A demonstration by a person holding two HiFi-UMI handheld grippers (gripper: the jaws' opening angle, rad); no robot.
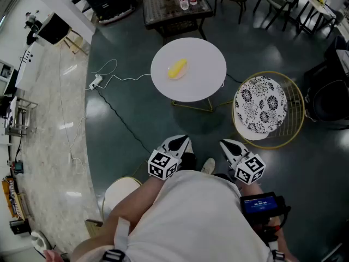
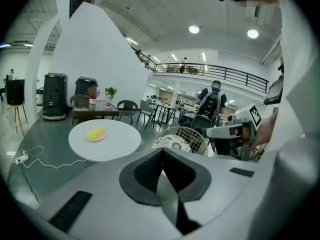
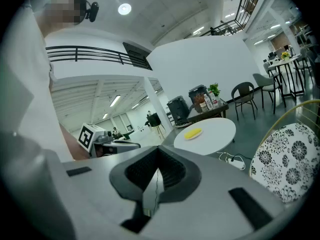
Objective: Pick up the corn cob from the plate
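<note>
Corn [image 1: 177,69] lay on plate [image 1: 174,76] on round table [image 1: 207,83], well ahead of both grippers; left gripper [image 1: 179,143] jaws pressed together, nothing between; right gripper [image 1: 230,147] likewise closed, empty; patterned chair [image 1: 260,105] beside table.

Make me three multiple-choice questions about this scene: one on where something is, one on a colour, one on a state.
1. Where does the corn cob lie?
A. on the round white table
B. on the patterned chair
C. on the floor

2. What colour is the corn cob?
A. green
B. yellow
C. red

3. How do the left gripper and right gripper stand?
A. both open
B. both shut and empty
C. one shut on the cob

Answers:
1 A, it rests on the tabletop in every view.
2 B, it shows bright yellow.
3 B, each pair of jaws meets with nothing between, well short of the table.
</note>
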